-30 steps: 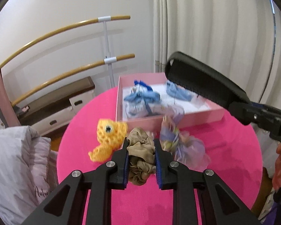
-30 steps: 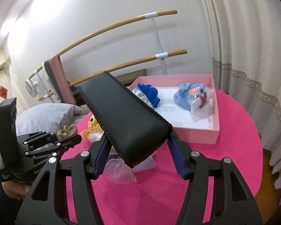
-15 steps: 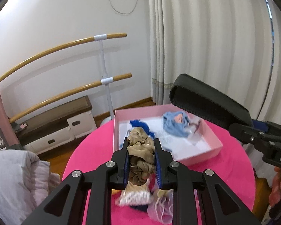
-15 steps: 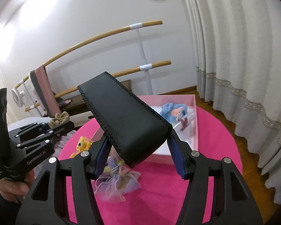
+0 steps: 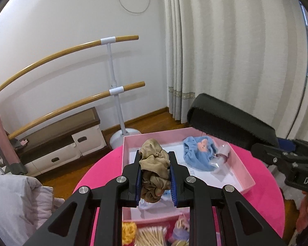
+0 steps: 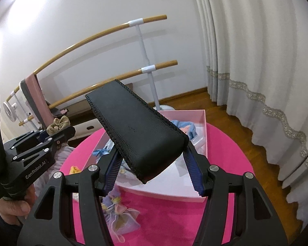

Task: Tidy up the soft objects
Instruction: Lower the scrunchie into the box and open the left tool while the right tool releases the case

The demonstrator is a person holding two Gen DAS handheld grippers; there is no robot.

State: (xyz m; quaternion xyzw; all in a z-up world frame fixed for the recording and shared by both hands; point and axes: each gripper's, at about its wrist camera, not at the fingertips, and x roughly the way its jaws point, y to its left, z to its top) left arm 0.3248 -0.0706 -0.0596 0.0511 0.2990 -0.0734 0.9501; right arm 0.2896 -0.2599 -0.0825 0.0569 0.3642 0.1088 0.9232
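Observation:
My left gripper [image 5: 155, 177] is shut on a tan scrunchie [image 5: 154, 168] and holds it above the near left part of the pink box [image 5: 243, 168]. It also shows in the right wrist view [image 6: 57, 124]. My right gripper [image 6: 152, 169] is shut on a black leather case [image 6: 137, 131], raised over the box [image 6: 203, 121]; the case shows at the right of the left wrist view [image 5: 230, 121]. A blue soft item [image 5: 201, 153] lies in the box. A lilac organza pouch [image 6: 121, 213] lies on the pink table [image 6: 174, 215].
A yellow crochet toy [image 5: 129, 233] and a pack of cotton swabs [image 5: 152, 235] sit on the table near the box's front wall. A ballet barre stand [image 5: 117, 94], a low cabinet [image 5: 57, 143] and curtains [image 6: 256, 61] stand behind. A grey pillow [image 5: 12, 205] lies left.
My left gripper has carried the scrunchie up and forward, from over the table to over the box. The right gripper has moved closer to the box with the case.

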